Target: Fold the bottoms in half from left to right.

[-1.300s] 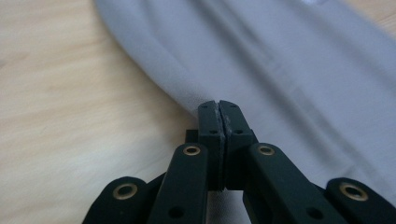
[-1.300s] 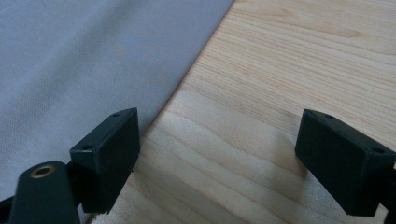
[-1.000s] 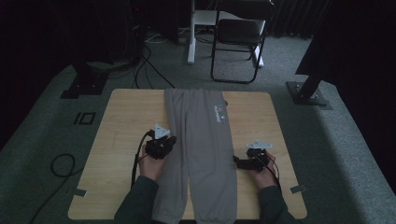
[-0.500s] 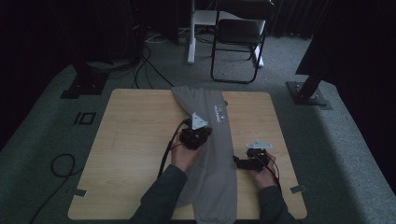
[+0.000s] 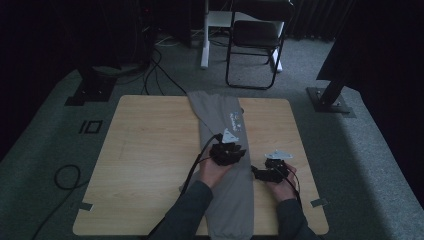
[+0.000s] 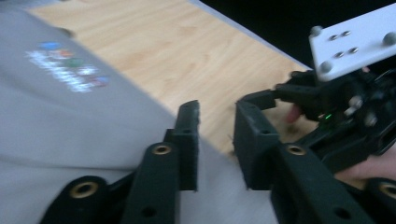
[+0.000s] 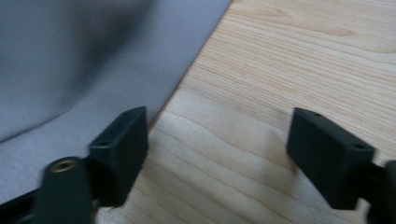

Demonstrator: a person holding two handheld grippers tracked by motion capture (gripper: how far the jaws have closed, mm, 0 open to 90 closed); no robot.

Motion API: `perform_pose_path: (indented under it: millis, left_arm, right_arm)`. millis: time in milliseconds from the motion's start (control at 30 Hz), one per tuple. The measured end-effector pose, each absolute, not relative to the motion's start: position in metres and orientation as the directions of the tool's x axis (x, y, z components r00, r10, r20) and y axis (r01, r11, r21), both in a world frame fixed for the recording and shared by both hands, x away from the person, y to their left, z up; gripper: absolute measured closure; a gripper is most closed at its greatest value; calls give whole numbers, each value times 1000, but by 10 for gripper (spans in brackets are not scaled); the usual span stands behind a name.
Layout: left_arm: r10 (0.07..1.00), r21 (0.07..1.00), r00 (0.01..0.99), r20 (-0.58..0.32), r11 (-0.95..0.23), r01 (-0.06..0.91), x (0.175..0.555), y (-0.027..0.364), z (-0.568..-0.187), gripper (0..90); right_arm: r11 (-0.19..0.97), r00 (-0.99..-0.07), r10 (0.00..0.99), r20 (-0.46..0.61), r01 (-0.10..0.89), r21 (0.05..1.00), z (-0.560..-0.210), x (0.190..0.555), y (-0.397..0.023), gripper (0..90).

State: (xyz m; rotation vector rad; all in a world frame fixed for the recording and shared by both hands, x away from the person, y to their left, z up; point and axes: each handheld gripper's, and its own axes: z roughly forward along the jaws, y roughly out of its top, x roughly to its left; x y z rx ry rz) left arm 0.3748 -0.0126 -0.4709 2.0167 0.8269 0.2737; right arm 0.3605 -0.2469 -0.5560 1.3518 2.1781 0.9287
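Note:
Grey trousers lie folded lengthwise, one leg over the other, down the middle of the wooden table. A small print marks the cloth. My left gripper hovers over the trousers' right edge. Its jaws have just been opening and stand apart with nothing between them, the grey fabric lying below. My right gripper rests on bare wood just right of the trousers. Its jaws have just been closing a little but remain wide, nothing between them, the cloth edge beside one jaw.
A black chair and a white desk leg stand beyond the table's far edge. Cables lie on the carpet at left. Dark stand bases flank the table. The right gripper sits close to the left gripper's jaws.
The left gripper carried the trousers' left leg over to the right, laying it on the other leg, and has let go. The right gripper kept its place.

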Motion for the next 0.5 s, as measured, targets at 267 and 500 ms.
perform_pose_path:
  millis: [267, 500]
  left_arm:
    - [745, 806, 657, -113, -318, 499, 354, 66, -486, 644]
    - [797, 737, 578, -175, -283, 614, 339, 110, -527, 635]
  right_arm:
    - [292, -453, 891, 18, 604, 742, -542, 362, -237, 504]
    - [302, -500, 866, 27, 566, 767, -514, 385, -205, 509]
